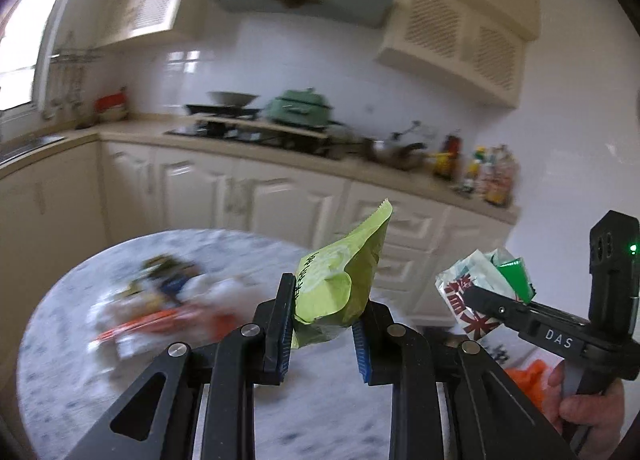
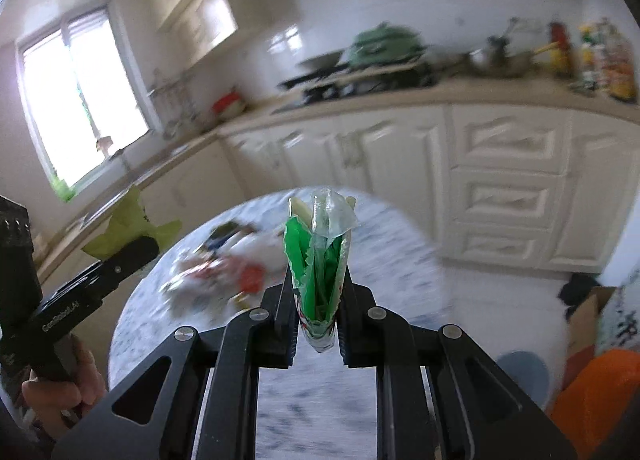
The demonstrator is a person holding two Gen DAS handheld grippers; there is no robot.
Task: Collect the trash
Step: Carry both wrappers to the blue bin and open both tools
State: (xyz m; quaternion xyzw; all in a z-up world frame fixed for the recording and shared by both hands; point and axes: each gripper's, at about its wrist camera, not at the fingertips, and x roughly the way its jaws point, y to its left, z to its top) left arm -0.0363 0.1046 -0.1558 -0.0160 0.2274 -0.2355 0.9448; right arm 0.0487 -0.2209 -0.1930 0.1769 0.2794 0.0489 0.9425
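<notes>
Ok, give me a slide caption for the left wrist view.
Left gripper lifts a lime-green wrapper above the marble table; right gripper holds a crumpled packet.

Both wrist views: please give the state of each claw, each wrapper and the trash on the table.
Left claw: shut on light green wrapper.
Light green wrapper: held, lifted above table.
Right claw: shut on green and white wrapper.
Green and white wrapper: held, crumpled, upright.
Trash pile: lying on marble table, blurred.
</notes>
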